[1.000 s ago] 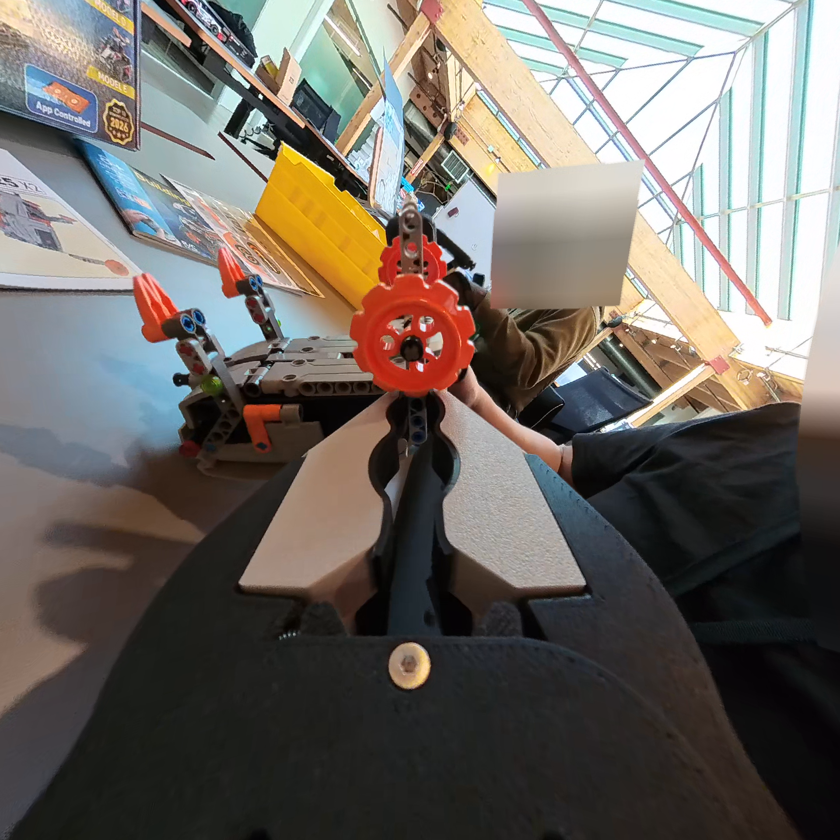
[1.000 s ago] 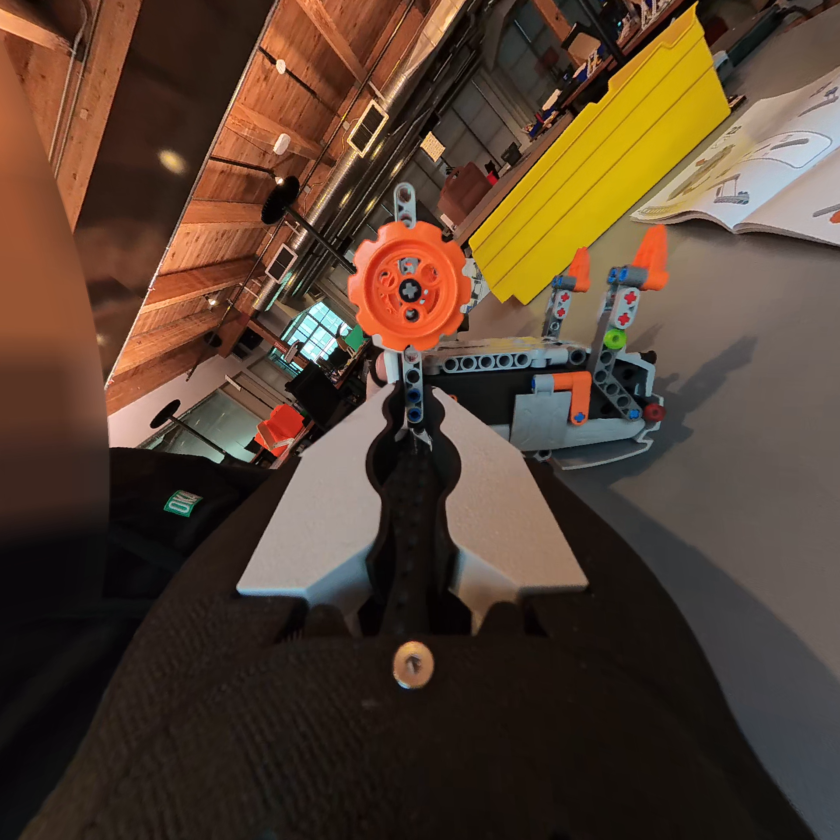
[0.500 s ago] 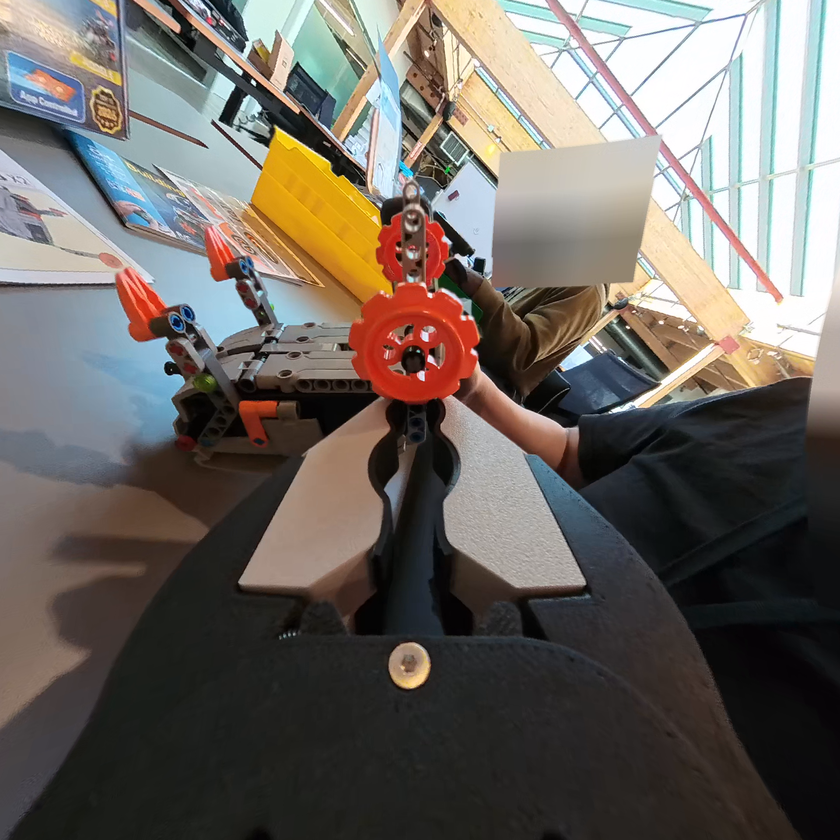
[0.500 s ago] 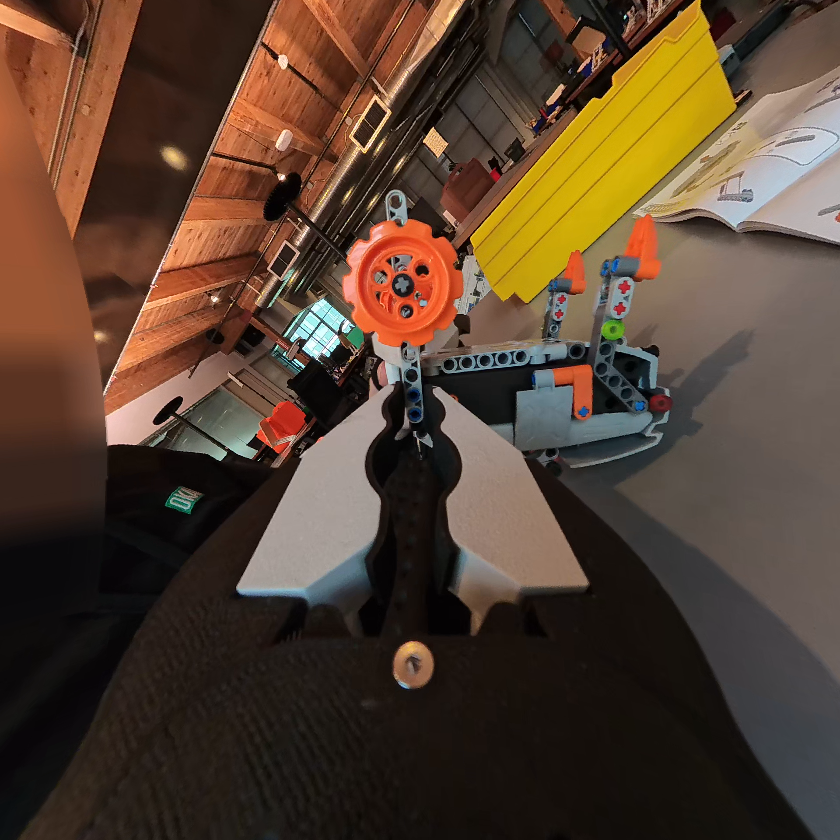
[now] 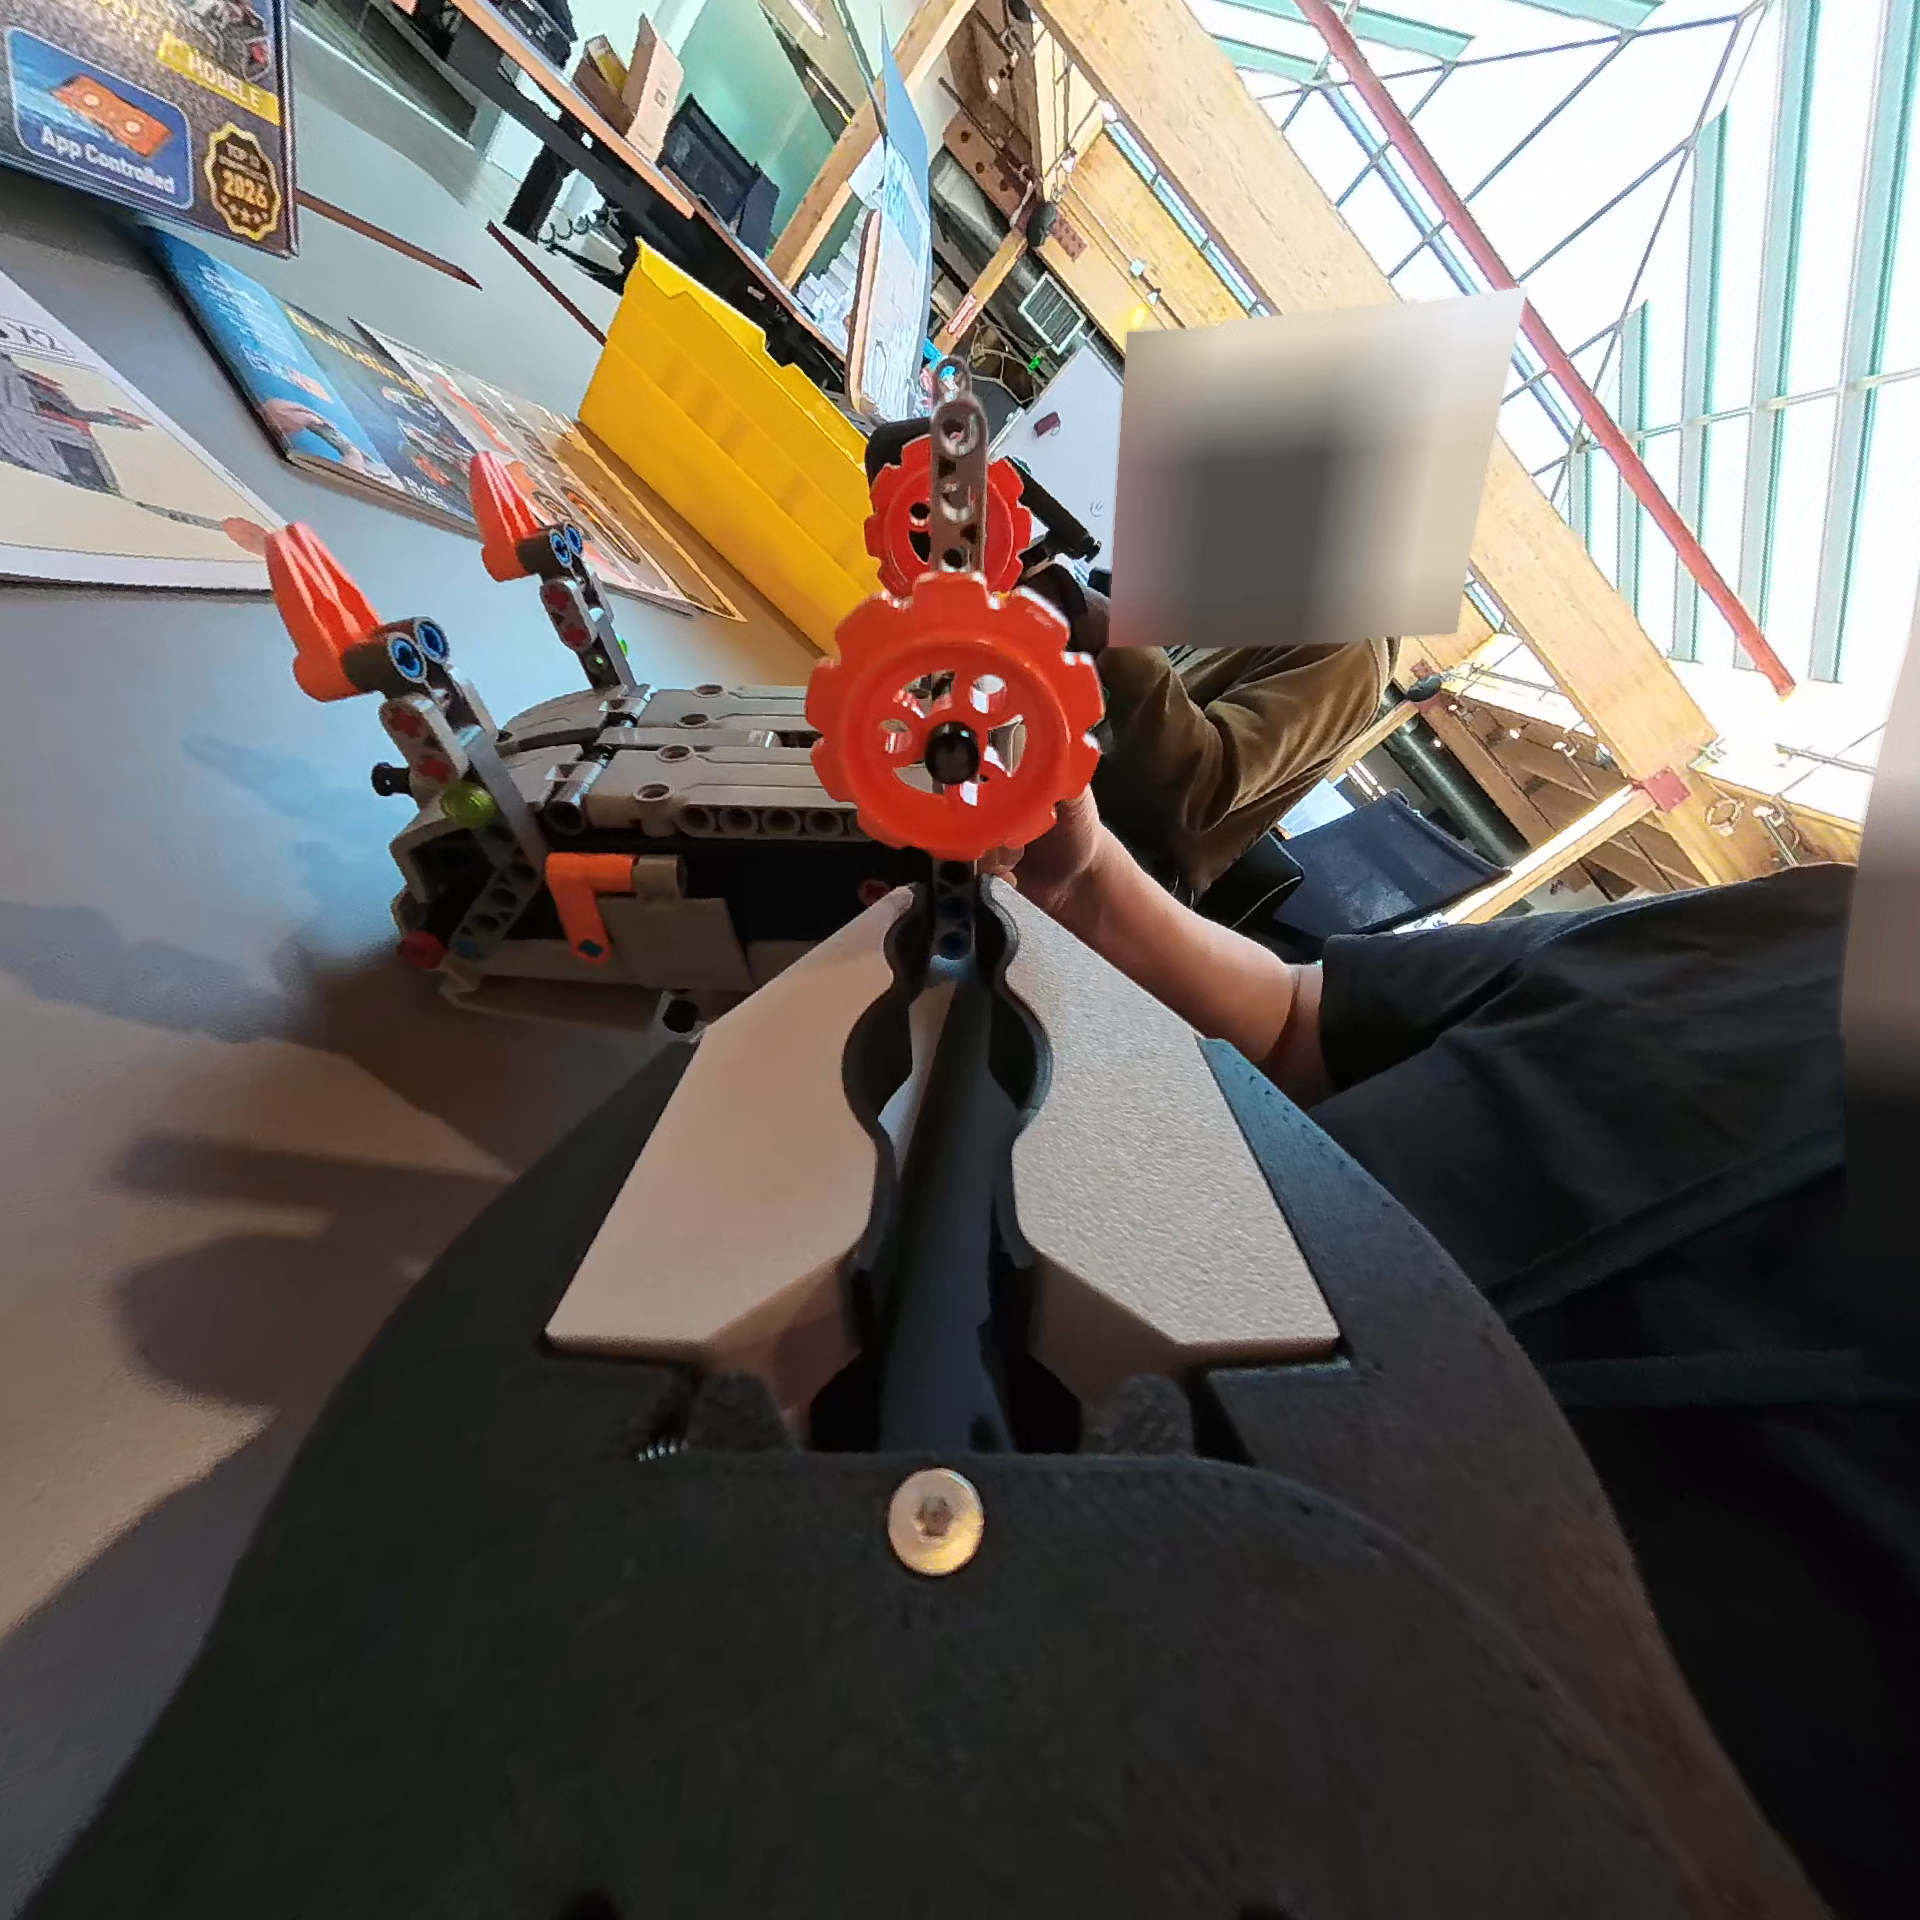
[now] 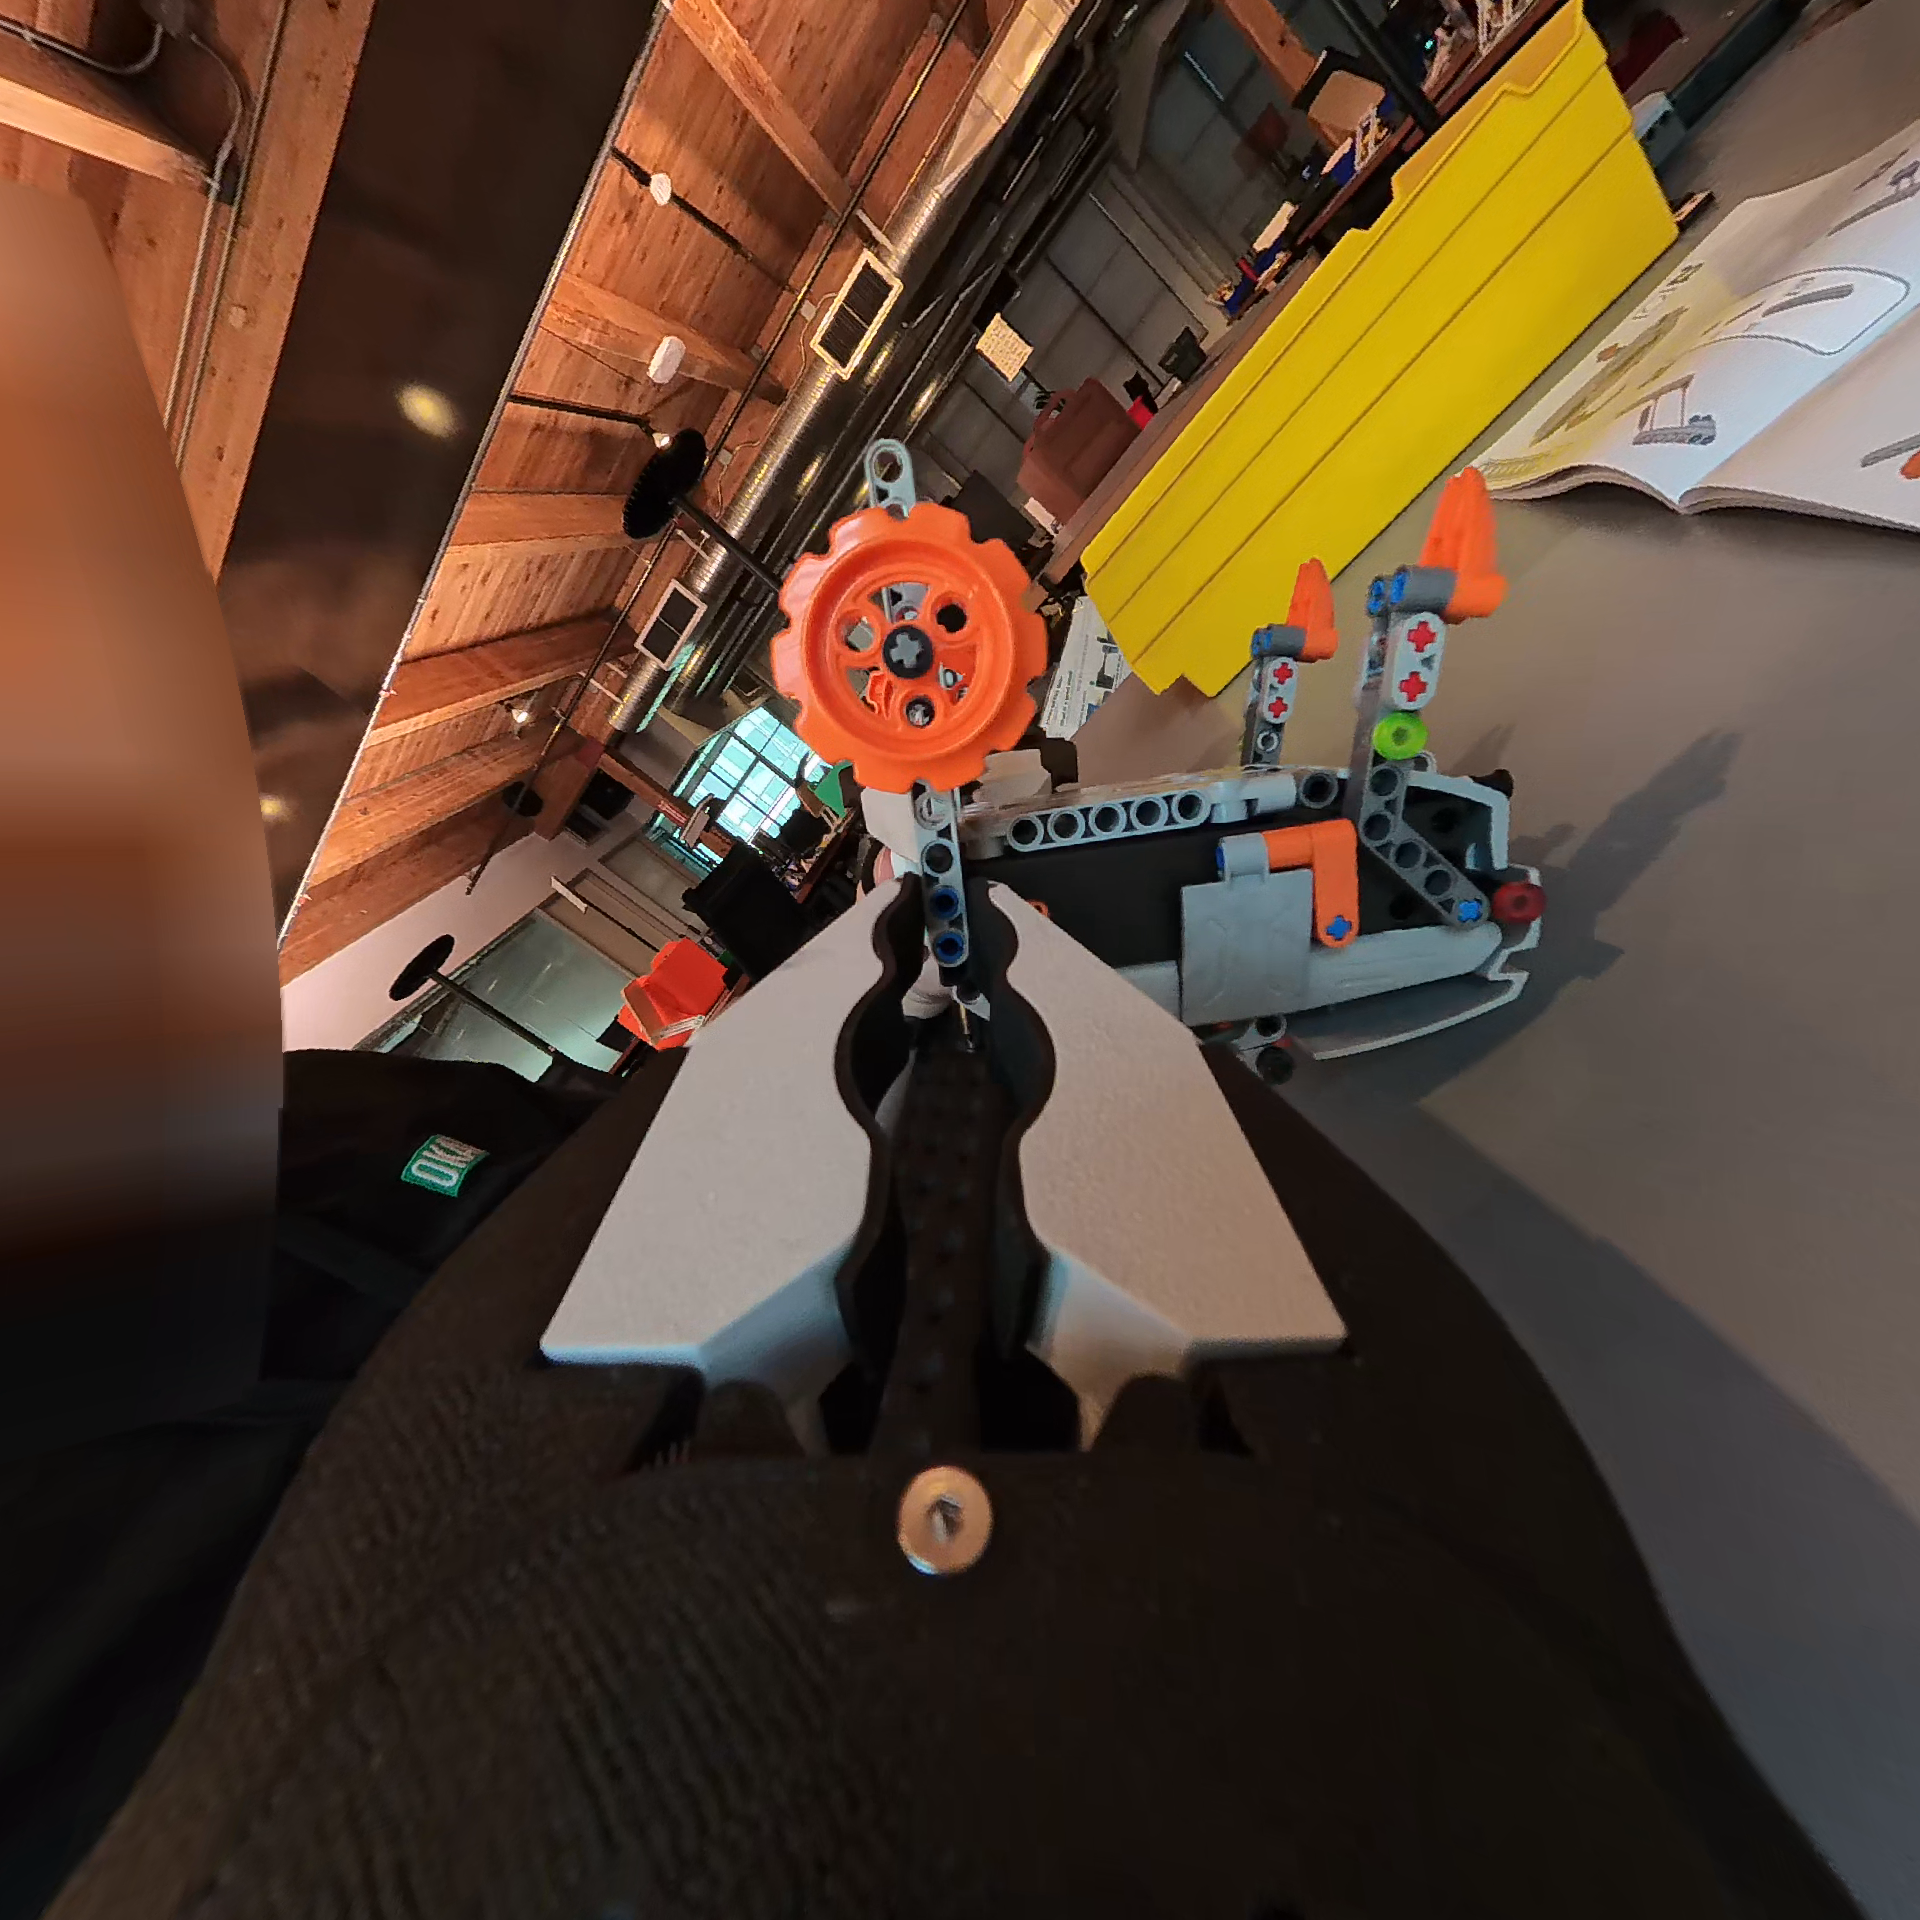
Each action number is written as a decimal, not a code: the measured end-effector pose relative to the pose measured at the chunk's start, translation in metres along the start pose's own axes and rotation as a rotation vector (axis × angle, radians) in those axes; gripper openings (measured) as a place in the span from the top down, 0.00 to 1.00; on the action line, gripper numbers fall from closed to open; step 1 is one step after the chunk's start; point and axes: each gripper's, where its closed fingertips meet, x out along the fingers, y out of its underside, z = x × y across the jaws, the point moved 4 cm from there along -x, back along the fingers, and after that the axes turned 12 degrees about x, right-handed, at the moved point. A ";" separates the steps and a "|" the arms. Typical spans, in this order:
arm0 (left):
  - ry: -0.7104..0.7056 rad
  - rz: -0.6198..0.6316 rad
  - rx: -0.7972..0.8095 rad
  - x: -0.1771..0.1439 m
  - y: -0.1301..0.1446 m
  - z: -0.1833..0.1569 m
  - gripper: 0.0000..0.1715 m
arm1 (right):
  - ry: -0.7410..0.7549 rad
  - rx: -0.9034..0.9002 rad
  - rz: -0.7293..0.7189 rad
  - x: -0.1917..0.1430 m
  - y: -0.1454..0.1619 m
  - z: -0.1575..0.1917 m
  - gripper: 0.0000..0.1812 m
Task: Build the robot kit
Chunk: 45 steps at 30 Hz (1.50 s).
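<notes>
While both grippers are raised off the grey table [image 6: 1714, 1143], the left gripper [image 5: 951, 914] pinches the lower end of a thin grey holed beam [image 5: 961, 468] carrying two orange toothed wheels [image 5: 951, 727], its long axis straight ahead. Likewise the right gripper [image 6: 945, 925] is pinching. Beyond sits a grey-and-orange brick-built vehicle [image 6: 1299, 883].
</notes>
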 end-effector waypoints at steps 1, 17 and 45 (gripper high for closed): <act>0.001 -0.002 -0.004 0.000 0.000 0.000 0.97 | -0.003 0.003 0.001 0.000 0.000 0.000 0.96; -0.007 -0.009 -0.008 -0.002 0.000 0.000 0.97 | -0.001 -0.015 0.011 0.001 0.002 -0.001 0.96; 0.036 0.019 0.050 -0.007 0.003 -0.008 0.96 | 0.008 -0.156 0.176 0.007 0.028 -0.002 0.96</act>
